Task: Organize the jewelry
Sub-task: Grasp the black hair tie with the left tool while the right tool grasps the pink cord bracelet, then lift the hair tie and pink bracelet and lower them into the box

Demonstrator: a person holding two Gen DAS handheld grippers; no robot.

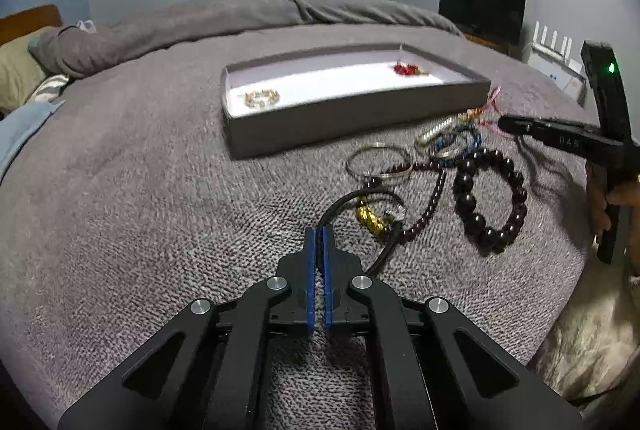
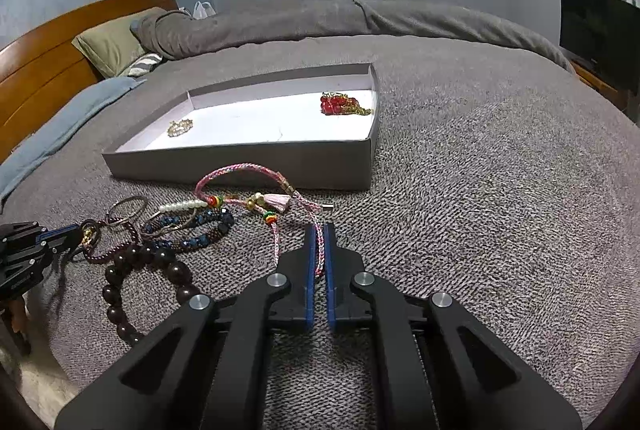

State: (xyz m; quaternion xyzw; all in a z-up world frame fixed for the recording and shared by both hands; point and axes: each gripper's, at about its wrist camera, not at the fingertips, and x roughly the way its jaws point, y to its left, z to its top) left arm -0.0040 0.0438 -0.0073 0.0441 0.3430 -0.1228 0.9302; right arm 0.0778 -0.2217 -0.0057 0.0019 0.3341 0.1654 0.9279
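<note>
Your left gripper (image 1: 319, 230) is clenched on a black cord bracelet (image 1: 352, 196) with a gold charm, low over the grey blanket (image 1: 160, 198) near its front edge; the cord loops out from between the blue pads. Your right gripper (image 2: 319, 230) is clenched on a pink braided cord bracelet (image 2: 244, 170), whose strand runs between the pads while the loop, tassel and coloured knots lie on the blanket just ahead.

Just beyond your left gripper lies the unsorted pile. A large dark bead bracelet (image 1: 490, 198) rests on the blanket, with a string of small dark red beads (image 1: 434, 198) beside it and touching the gold charm. A silver bangle (image 1: 379, 162) lies just behind these. Farther back, a blue bead bracelet (image 2: 192, 230) and a white pearl strand (image 2: 183, 207) overlap one another, near the pink loop. Exactly how these pieces overlap cannot be told.

Behind the pile, toward the middle of the bed, stands the grey tray (image 2: 240, 166) with a white floor. A gold chain piece (image 2: 180, 127) lies in its left end. A red bead piece (image 2: 340, 104) with gold links lies in its right end. The two are well apart.

At the far edge of the bed, a rumpled grey duvet (image 2: 280, 20) and an olive pillow (image 2: 108, 48) lie against the wooden headboard (image 2: 52, 62).
</note>
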